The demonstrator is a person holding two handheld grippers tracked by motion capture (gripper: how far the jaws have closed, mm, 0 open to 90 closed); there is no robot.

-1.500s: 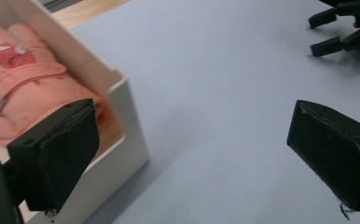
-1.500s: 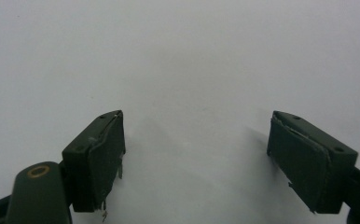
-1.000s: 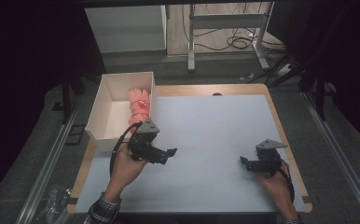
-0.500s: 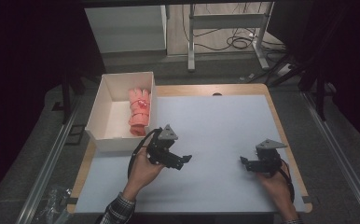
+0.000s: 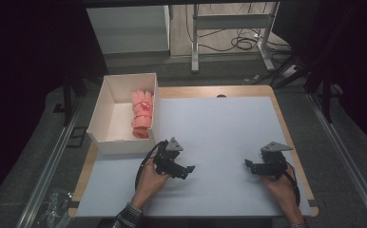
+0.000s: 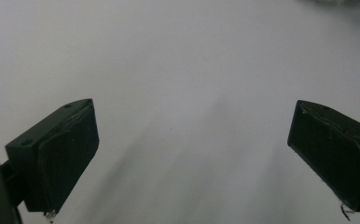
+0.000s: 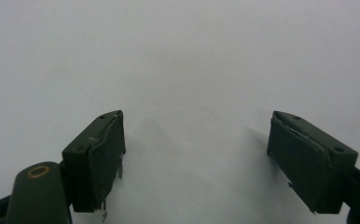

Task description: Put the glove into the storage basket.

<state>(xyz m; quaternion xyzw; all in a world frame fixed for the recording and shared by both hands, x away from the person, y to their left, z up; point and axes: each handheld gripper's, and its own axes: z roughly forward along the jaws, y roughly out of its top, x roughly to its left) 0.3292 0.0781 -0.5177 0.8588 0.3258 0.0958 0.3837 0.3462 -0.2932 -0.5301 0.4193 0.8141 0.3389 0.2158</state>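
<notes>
A rolled pink cloth bundle lies inside a white open box at the table's left rear. My left gripper rests low over the white table surface, just right of the box's front corner, pointing right. Its jaws stand wide apart with nothing between them, as the left gripper view shows. My right gripper sits near the right front of the table, pointing left. In the right gripper view its jaws are open over bare white surface.
The table's wooden rim frames the white top. A metal rail runs along the left floor. Cables and a stand's legs lie on the floor beyond the table. A plastic bag lies at the lower left.
My left gripper has moved right and toward the front, away from the box, and now lies lower over the table. The right gripper has stayed in place.
</notes>
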